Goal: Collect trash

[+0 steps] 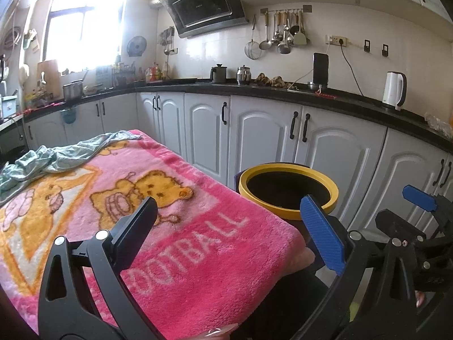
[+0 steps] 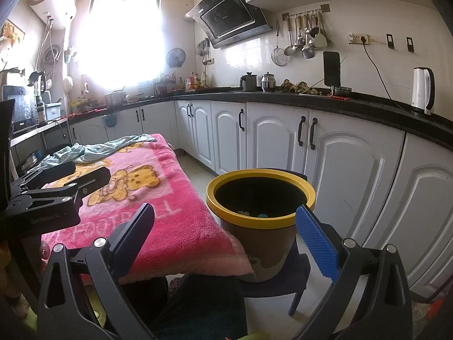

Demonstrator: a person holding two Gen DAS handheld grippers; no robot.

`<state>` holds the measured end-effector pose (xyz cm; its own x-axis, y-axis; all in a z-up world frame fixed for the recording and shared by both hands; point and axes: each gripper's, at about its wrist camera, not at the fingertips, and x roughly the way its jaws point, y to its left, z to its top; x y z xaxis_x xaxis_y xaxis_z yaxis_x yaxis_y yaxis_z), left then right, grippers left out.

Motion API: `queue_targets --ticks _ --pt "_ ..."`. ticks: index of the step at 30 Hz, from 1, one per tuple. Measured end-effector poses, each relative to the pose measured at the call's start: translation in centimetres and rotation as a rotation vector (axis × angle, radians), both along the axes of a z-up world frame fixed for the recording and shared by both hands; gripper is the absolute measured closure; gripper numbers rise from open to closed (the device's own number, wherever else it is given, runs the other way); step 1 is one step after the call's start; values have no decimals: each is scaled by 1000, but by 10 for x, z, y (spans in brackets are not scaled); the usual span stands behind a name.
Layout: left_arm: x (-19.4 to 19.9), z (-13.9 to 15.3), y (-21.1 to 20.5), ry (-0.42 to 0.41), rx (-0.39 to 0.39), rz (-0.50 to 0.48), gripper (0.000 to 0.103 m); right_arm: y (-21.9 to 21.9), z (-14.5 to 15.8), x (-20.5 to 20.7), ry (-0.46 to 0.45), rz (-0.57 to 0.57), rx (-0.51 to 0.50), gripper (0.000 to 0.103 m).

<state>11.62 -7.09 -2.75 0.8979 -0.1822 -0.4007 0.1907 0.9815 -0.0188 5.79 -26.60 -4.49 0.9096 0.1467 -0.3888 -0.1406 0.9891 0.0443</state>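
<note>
Evidently both grippers — left gripper (image 1: 226, 232) and right gripper (image 2: 229, 240) — hung wide open and empty, since no trash showed on the blanket-covered tabletop (image 1: 198, 255), only scraps inside the yellow-rimmed bin (image 2: 260, 195) beside its right edge.

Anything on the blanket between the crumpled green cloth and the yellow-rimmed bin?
Nothing loose. In the left wrist view, only bare pink blanket runs from the green cloth to the bin; no trash shows there.
</note>
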Motion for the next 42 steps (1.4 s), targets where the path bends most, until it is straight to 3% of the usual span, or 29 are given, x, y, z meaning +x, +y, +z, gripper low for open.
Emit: queue_targets --ticks 36,40,42 --pt "7 -7 6 26 8 30 10 1 0 1 0 4 -5 6" --pt "6 -5 10 31 2 51 10 12 6 16 3 33 -25 6" --pt "9 1 27 54 -38 71 10 27 13 35 24 83 -36 6"
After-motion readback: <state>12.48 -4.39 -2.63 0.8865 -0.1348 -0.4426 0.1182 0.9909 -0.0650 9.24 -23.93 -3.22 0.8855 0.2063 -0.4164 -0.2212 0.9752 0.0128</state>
